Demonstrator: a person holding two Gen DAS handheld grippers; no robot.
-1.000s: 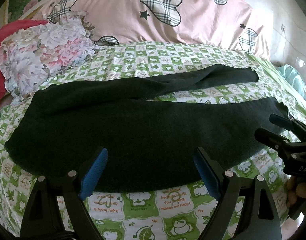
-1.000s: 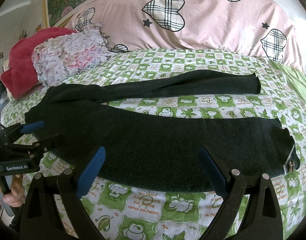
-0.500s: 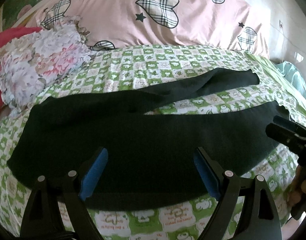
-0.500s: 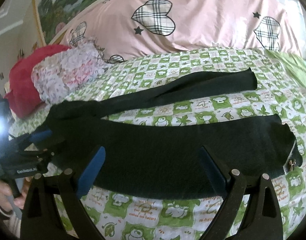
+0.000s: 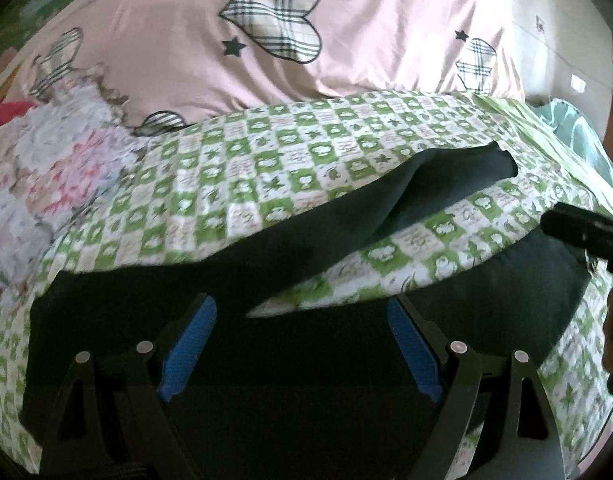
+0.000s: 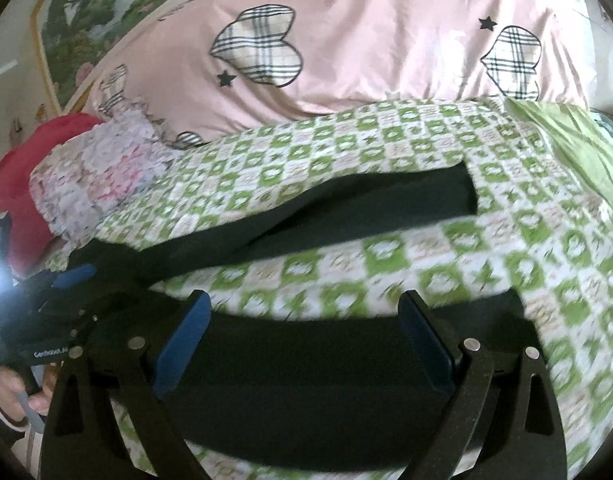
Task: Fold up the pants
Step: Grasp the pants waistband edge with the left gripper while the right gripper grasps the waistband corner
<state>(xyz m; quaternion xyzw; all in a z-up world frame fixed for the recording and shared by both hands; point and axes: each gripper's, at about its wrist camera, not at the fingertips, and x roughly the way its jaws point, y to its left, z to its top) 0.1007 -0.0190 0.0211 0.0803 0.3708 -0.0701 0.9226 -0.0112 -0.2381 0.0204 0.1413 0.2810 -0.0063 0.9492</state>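
Dark pants (image 5: 306, 360) lie spread on the green-and-white checked bed sheet (image 5: 266, 152), waist to the left, two legs running right with a gap between them. The far leg (image 6: 386, 196) ends near the middle right. My left gripper (image 5: 302, 344) is open, low over the near leg by the waist end. My right gripper (image 6: 306, 340) is open over the near leg (image 6: 306, 380) toward its cuff end. The left gripper also shows at the left edge of the right wrist view (image 6: 70, 280). The right gripper shows at the right edge of the left wrist view (image 5: 578, 228).
A pink quilt (image 6: 346, 52) with plaid hearts is piled at the head of the bed. A floral pillow (image 5: 46, 184) and a red cloth (image 6: 26, 176) lie at the left. Green bedding (image 6: 566, 148) lies at the right.
Both grippers have moved forward and lower onto the near pant leg. The pants now fill the space between the open fingers. Both stay open.
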